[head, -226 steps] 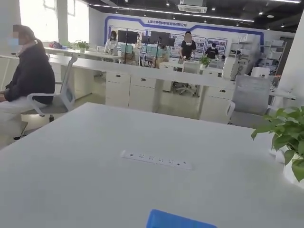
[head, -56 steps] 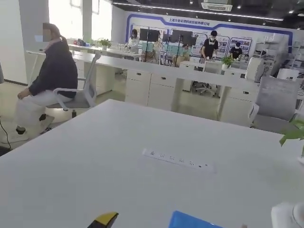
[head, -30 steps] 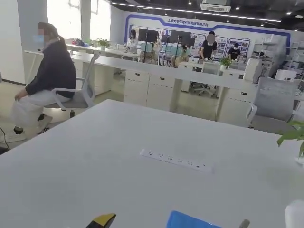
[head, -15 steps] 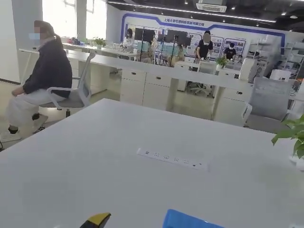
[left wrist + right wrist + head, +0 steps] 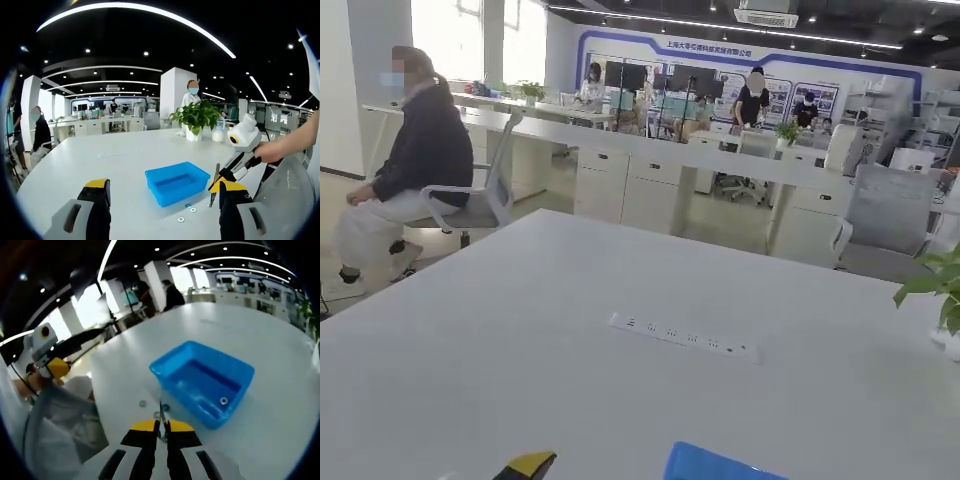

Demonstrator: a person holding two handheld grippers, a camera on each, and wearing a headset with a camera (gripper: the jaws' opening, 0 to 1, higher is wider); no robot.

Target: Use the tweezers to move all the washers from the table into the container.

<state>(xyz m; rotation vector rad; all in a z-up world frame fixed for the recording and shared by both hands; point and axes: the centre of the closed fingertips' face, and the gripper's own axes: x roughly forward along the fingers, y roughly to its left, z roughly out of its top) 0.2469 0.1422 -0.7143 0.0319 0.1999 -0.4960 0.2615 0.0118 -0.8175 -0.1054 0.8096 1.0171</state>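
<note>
**Head view.** The table point(image 5: 520, 330) is white, smooth and matt. A long flat power strip point(image 5: 685, 337) lies mid-table. At the bottom edge is a corner of the blue plastic container point(image 5: 720, 465). Near it on the left is the yellow-and-black tip of a gripper point(image 5: 525, 466) (side not determinable here). The room is an open office with rows of white desks. A seated person point(image 5: 415, 150) is at far left and green leaves point(image 5: 932, 290) at the right edge.

**Left gripper view.** The left gripper point(image 5: 162, 184) has its jaws spread wide with nothing between them. The container is rectangular with a rounded rim and sits ahead on the table. Three small ring-shaped washers point(image 5: 186, 212) lie flat near its near right corner, apart from the wall. The right gripper point(image 5: 220, 184) enters from the right. It carries thin metal tweezers point(image 5: 212, 196), tips down, just beside the washers. A potted plant point(image 5: 197, 117) and a standing person point(image 5: 192, 95) are behind. Bare tabletop runs left of the container to the table's edge.

**Right gripper view.** The right gripper's jaws are pressed together on the tweezers, whose slim blades rise between the yellow tips. One washer point(image 5: 223, 400) lies on the container floor near a wall. The others lie on the table around the tweezer tips. Bare tabletop runs beyond the far rim.
</note>
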